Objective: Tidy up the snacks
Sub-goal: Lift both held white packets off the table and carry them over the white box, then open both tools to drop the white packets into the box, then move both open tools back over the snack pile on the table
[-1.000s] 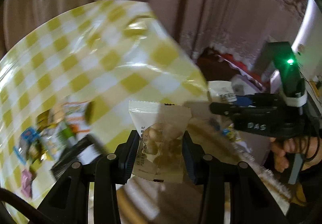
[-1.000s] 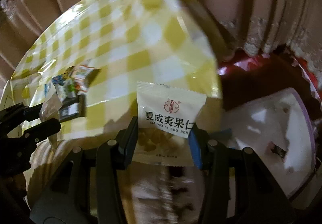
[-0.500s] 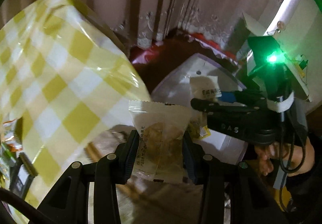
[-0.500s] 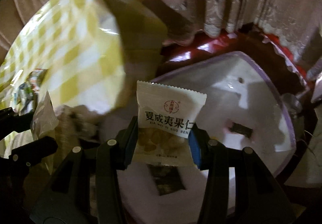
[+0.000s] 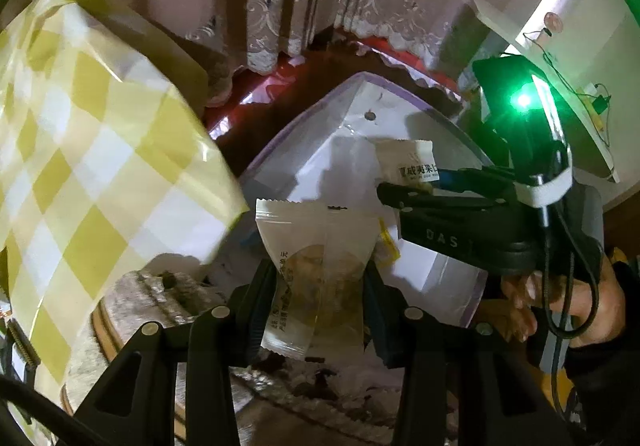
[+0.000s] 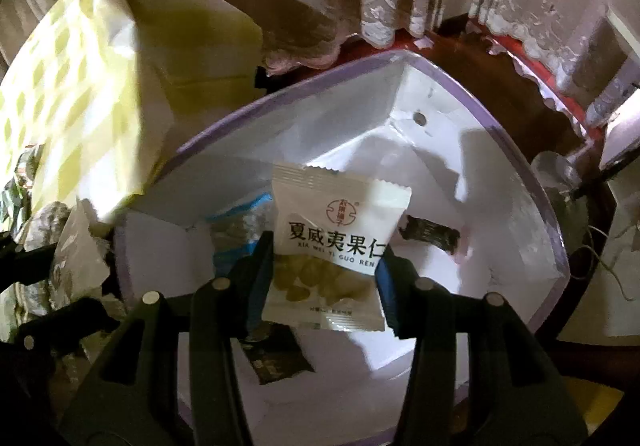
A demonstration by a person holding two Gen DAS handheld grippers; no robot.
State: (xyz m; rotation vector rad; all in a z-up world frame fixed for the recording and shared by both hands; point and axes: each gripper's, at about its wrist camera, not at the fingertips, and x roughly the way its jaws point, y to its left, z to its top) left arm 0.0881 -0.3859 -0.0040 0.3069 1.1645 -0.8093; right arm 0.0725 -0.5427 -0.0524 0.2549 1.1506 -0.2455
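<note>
White nut packets clamped in both tongs (image 5: 320, 278) (image 6: 324, 270) over box (image 6: 552, 238).

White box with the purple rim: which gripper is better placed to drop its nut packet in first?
Probably right. The right gripper holds its nut packet directly above the white box; the left gripper sits nearer the rim.

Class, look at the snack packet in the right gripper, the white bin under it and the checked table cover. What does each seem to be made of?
Snack packet: thin plastic film, crimped top edge, clear lower window showing nuts. White bin: apparently rigid matte board or plastic with creased walls and purple rim. Checked table cover: glossy plastic sheet, judging by its highlights.
</note>
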